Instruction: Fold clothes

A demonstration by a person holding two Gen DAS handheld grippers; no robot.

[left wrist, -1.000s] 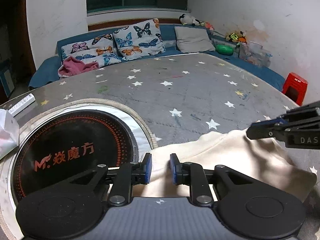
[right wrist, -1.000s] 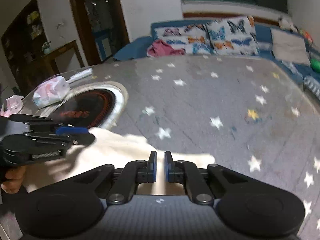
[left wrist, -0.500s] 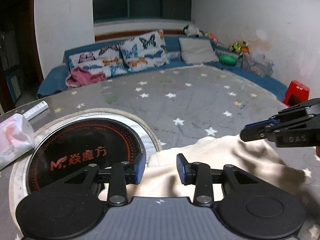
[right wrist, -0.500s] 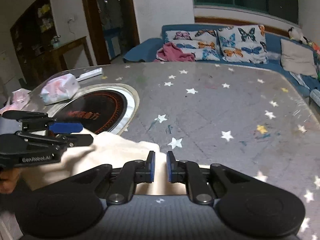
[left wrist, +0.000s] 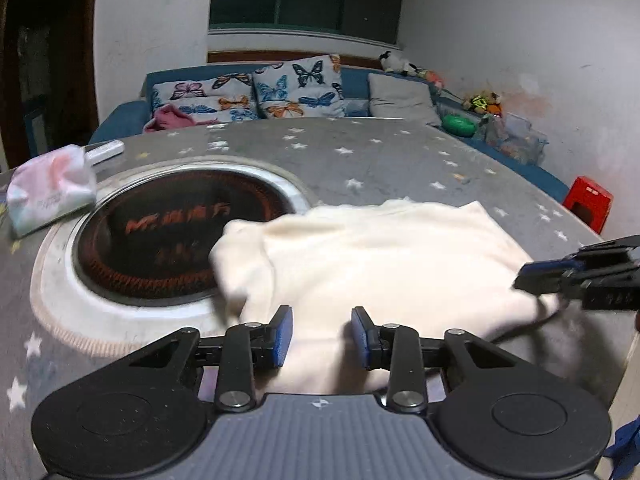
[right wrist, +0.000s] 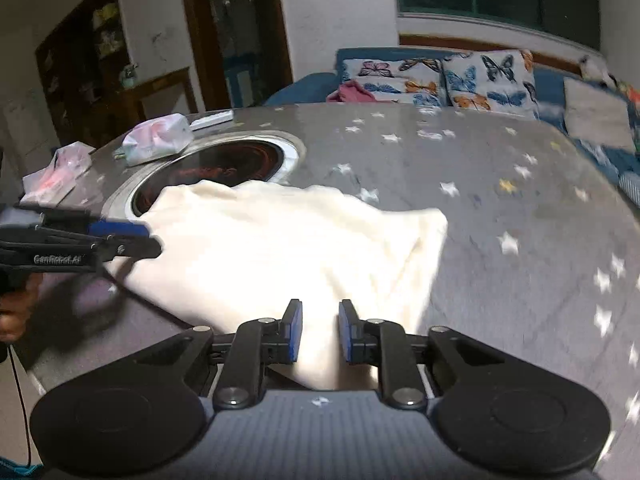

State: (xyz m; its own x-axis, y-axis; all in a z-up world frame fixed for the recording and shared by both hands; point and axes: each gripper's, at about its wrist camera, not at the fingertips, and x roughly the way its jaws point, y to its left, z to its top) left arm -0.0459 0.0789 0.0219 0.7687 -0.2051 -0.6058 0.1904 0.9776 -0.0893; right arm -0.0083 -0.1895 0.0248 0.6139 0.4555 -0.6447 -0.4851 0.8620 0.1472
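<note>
Cream garment lies bunched on the star-patterned counter, near edge toward the cameras, one side draped over the rim of the round black cooktop sunk in the counter. Left tongs sit low over the near hem, blue pads spread with cloth showing in the gap, nothing pinched. Right tongs the same story from the other side: pads apart, pale fabric between them, no grip. From the left view, the right tongs reach in at the garment's right edge; from the right view, the left tongs hover at its left edge. Both pictures are motion-blurred. A pastel tissue pack rests beside the cooktop, a white remote just behind it. Butterfly pillows line the blue sofa beyond.
</note>
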